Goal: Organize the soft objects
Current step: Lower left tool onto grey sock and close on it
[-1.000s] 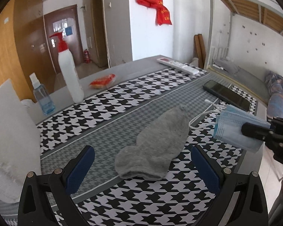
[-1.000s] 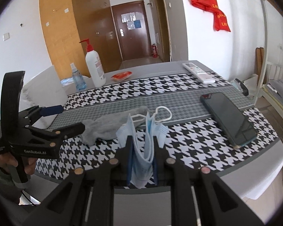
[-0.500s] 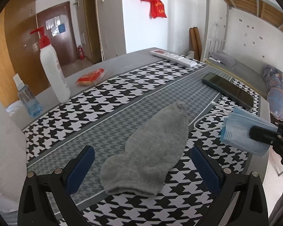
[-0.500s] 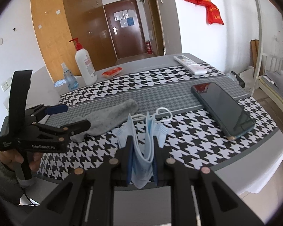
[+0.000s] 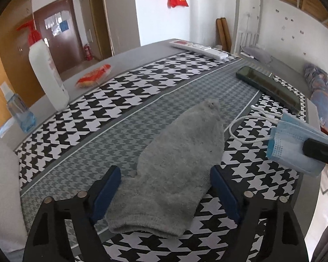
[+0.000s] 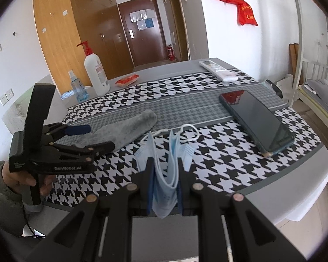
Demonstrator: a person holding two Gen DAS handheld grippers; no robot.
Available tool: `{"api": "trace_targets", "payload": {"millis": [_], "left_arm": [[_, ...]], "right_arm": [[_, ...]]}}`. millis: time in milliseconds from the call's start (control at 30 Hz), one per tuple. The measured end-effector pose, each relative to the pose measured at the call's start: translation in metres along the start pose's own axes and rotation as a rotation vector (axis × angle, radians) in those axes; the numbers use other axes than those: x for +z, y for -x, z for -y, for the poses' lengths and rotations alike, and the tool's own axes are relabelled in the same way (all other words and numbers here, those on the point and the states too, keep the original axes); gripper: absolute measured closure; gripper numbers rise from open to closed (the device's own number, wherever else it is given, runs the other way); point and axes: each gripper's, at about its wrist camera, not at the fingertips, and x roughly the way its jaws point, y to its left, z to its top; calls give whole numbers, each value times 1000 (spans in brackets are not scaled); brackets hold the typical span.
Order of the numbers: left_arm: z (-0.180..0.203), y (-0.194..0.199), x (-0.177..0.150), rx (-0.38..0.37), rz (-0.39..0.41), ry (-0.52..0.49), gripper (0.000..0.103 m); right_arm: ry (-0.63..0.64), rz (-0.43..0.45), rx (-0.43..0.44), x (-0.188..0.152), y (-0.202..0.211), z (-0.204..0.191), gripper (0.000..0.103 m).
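Left wrist view: left gripper (image 5: 165, 187) straddles the sock (image 5: 175, 168) on the tabletop (image 5: 142, 100), jaws just narrowing, contact unclear. Right gripper (image 6: 165, 174) clamps the mask (image 6: 164, 187), partly hidden.

Sock (image 5: 181, 166) on the tablecloth (image 5: 142, 87), phone (image 5: 269, 85) to its right, bottles (image 5: 46, 72) behind-left.

Lower part of the face mask (image 6: 165, 187) hidden between the right gripper (image 6: 165, 174) pads. Person's hand (image 6: 21, 180) partly covered by the left gripper's handle; sleeve cut off at the picture's edge. Print on the pump bottle (image 6: 96, 74) label too small to read. Pillow (image 5: 2, 196) cropped at left.
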Motion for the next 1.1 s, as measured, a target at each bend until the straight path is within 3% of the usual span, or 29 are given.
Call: {"api": "trace_targets", "payload": {"millis": [233,333,400,600,1100], "left_arm": [[-4,-4,0,-43,-14,30,29],[-3,-1,0,-45,-4,27,52],[-3,1,0,-41,1,31,77],[2,7,-2,-18,11,16,84],[7,33,-4,25,70,-1,84]], "right_arm": [[4,-2,6,-1,-1,-2,82],[5,1,6,-2,1,-3,82],[7,4,6,-1,2,-3,82],[7,14,2,-2,7,-4,82],[11,52,9,2,22,-8,82]]}}
